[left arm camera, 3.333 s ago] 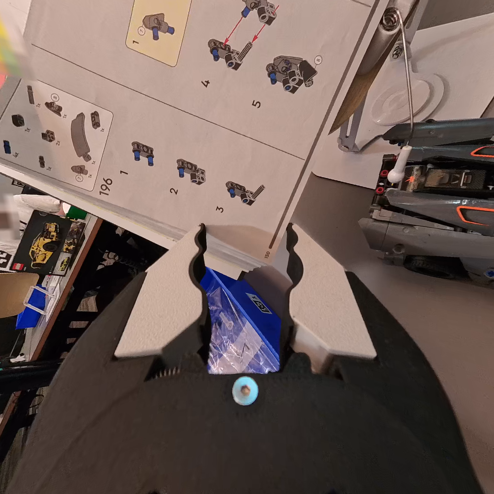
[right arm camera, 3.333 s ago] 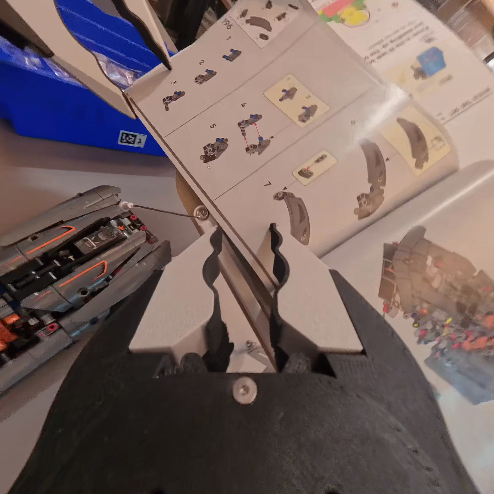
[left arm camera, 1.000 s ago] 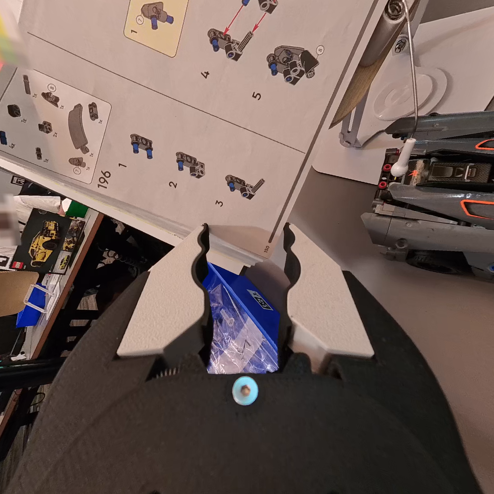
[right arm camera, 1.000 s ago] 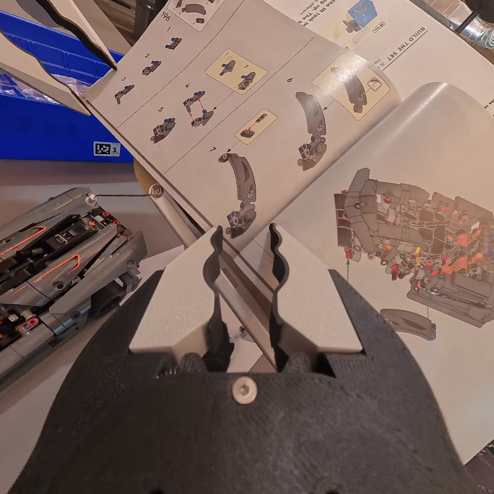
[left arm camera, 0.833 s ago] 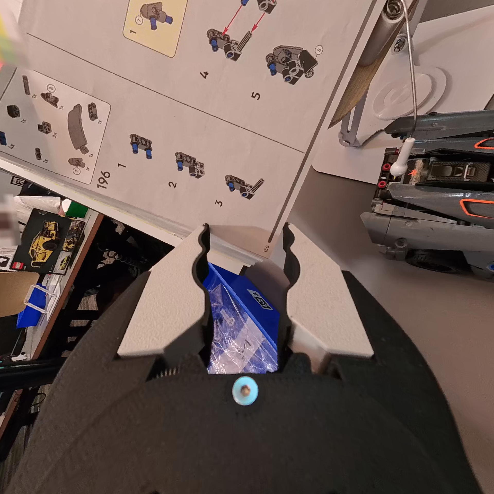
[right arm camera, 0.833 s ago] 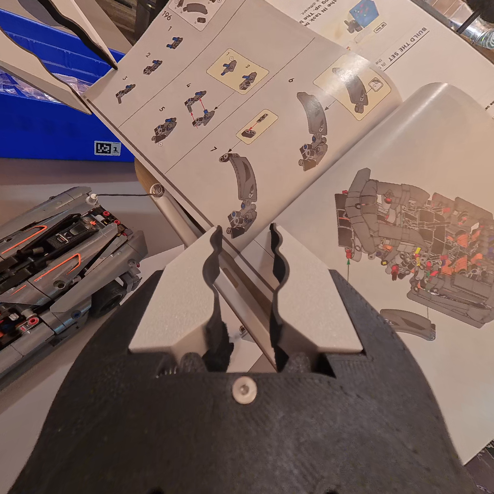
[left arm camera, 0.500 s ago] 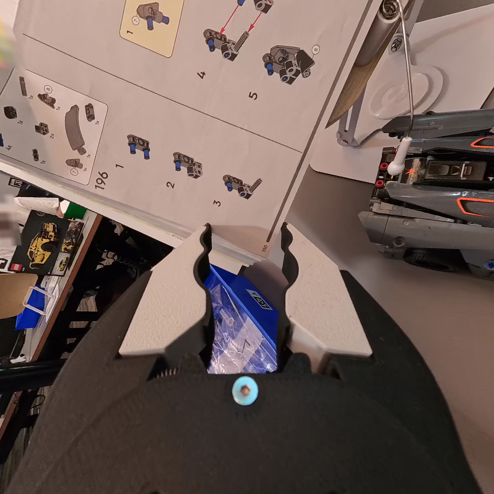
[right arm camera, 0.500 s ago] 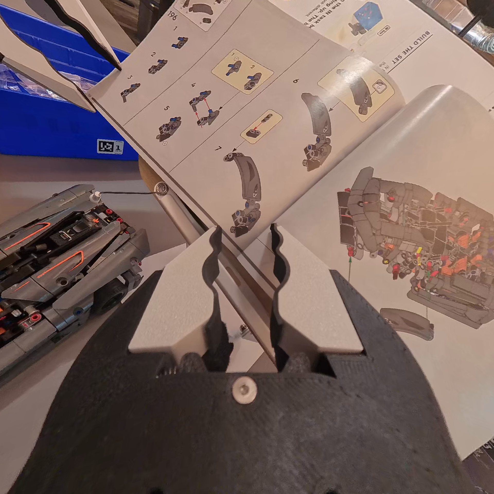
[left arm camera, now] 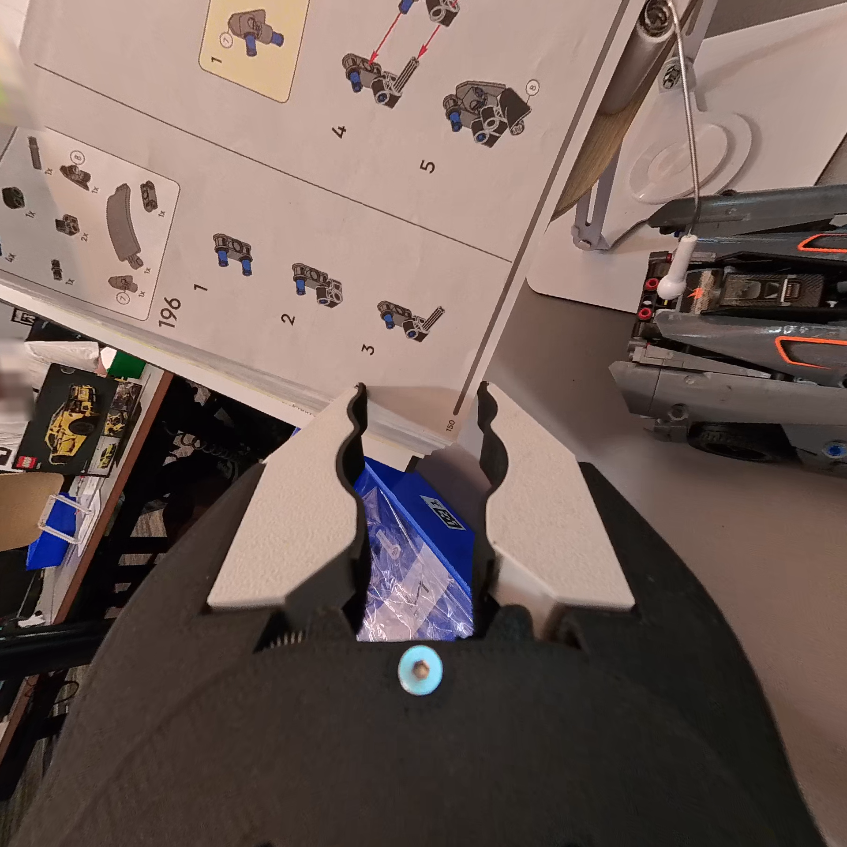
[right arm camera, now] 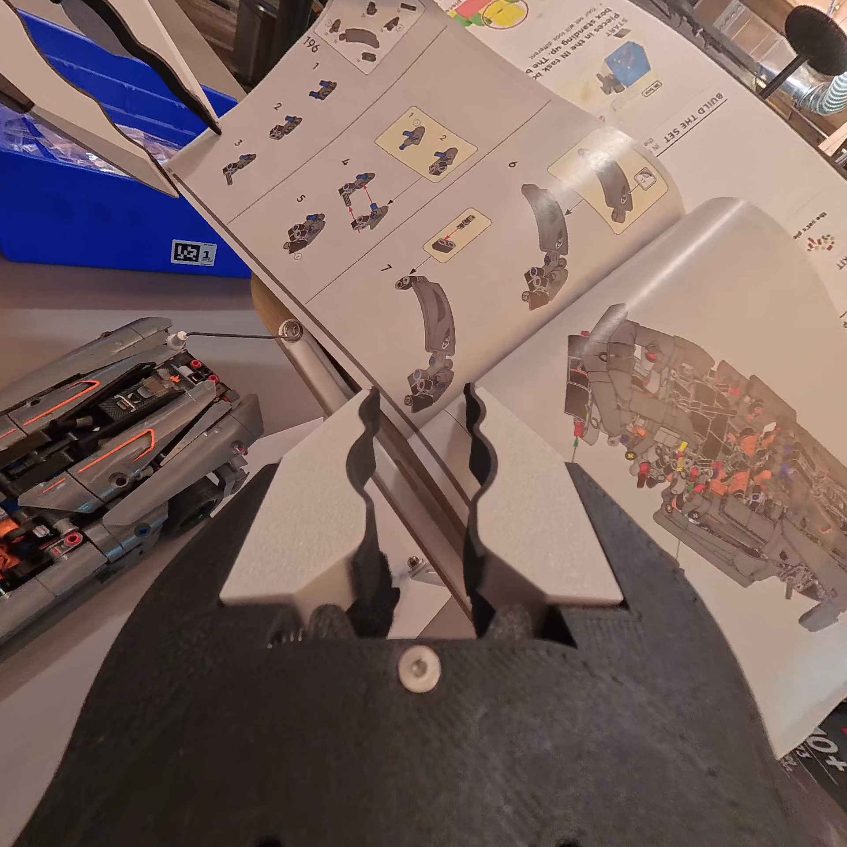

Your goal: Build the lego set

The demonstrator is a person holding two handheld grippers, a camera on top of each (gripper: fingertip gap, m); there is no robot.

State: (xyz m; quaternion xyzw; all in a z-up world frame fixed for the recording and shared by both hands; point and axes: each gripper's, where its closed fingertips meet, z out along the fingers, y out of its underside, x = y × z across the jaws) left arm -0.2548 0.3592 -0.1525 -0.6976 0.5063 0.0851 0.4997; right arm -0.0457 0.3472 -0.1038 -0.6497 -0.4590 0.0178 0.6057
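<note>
While both tools (left arm camera: 420,398) (right arm camera: 420,403) gape, booklet (right arm camera: 458,192) page tilts; car (right arm camera: 105,435) beside

Printed step numbers beside the small build drawings on the open booklet (left arm camera: 321,206) page. A larger number next to its parts panel, small count marks by each part in it, circled digits on some drawings. Tiny page number at the lower corner, at the end of a grey bar. Square code sticker (right arm camera: 193,252) with a digit on the blue bin (right arm camera: 91,220) wall. Printed digit on the clear bag (left arm camera: 412,591) inside. Headings and lines of print on the white sheet (right arm camera: 664,91) behind the booklet. Small red logo on a dark box (left arm camera: 73,421) picturing a yellow car, too small to read.
</note>
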